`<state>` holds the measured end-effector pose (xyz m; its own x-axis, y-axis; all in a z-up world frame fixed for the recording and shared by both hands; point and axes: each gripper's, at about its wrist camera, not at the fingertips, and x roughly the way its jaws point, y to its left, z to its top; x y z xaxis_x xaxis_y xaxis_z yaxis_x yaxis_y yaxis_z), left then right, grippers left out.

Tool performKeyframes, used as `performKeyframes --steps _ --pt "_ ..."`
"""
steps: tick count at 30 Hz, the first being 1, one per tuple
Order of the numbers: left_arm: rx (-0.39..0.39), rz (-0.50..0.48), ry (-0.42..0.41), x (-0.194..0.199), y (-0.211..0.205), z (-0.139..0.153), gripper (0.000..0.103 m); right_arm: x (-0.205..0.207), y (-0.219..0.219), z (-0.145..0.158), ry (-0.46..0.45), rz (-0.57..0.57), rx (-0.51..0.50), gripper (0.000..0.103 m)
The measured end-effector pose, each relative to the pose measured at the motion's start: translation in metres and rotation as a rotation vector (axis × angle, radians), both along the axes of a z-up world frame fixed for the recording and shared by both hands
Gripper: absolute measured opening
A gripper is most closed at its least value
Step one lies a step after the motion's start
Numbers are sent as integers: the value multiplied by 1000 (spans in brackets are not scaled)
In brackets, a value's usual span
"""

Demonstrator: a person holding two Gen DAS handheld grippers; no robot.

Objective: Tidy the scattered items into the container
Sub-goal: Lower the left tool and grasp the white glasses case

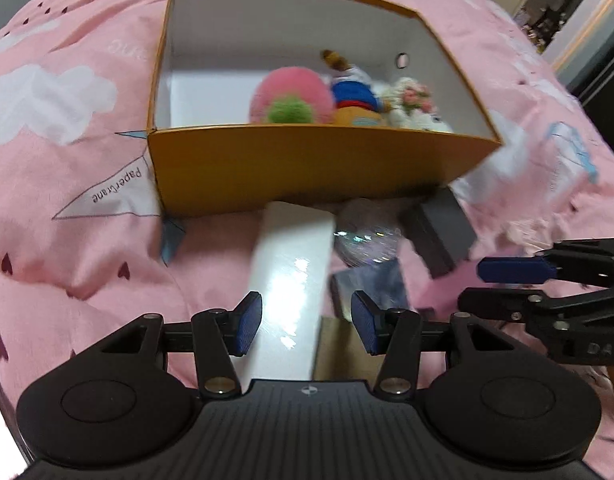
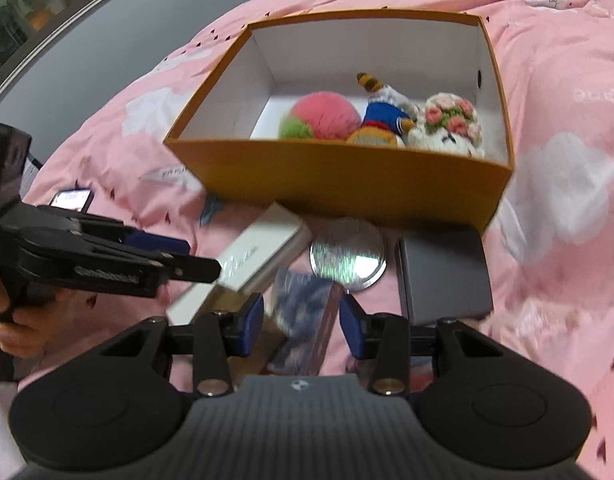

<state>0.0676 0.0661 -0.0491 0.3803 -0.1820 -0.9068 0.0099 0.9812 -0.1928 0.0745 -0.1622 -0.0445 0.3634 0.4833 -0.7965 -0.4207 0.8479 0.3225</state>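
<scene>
An open orange box (image 1: pixel 307 168) with white inner walls sits on a bed under a pink quilt (image 1: pixel 67 128) printed with clouds and hearts. Inside it, against the near wall and toward the right, lie three soft toys: a pink ball (image 2: pixel 327 118) with a green patch, a doll (image 2: pixel 383 114) in blue, and, rightmost, a white knitted toy (image 2: pixel 451 128) with pink flowers.

Just near of the box, still on the quilt, several items are scattered close together. A long white carton (image 1: pixel 291 280) lies at the left, its far end close to the box's near wall. Right of it is a round mirror (image 2: pixel 347 258), and right of that a dark grey case (image 2: pixel 443 276), its far edge almost at the box. Nearest of all is a small blue patterned pack (image 2: pixel 307 320), tilted and resting over the near end of the carton.

The left claw (image 1: pixel 305 326) hangs above the near part of the carton with its jaws apart; the carton shows between the blue pads (image 1: pixel 249 322), which do not press on it. No earlier view is given to judge more. The right claw (image 2: pixel 301 326) has its jaws on either side of the pack, the pads at its edges; motion blur keeps me from telling whether they grip it or merely flank it. A hand (image 2: pixel 7 312) holds the left claw's grip at the left edge of the right wrist view. A phone (image 2: pixel 71 199) lies on the quilt farther left.
</scene>
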Motion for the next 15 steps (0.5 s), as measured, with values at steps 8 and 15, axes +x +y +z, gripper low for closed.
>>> performKeyframes --steps 8,15 --pt "68 -47 78 30 -16 -25 63 16 11 -11 -22 9 -63 46" --pt "126 -97 148 41 -22 -39 67 26 2 -21 24 -23 -64 47"
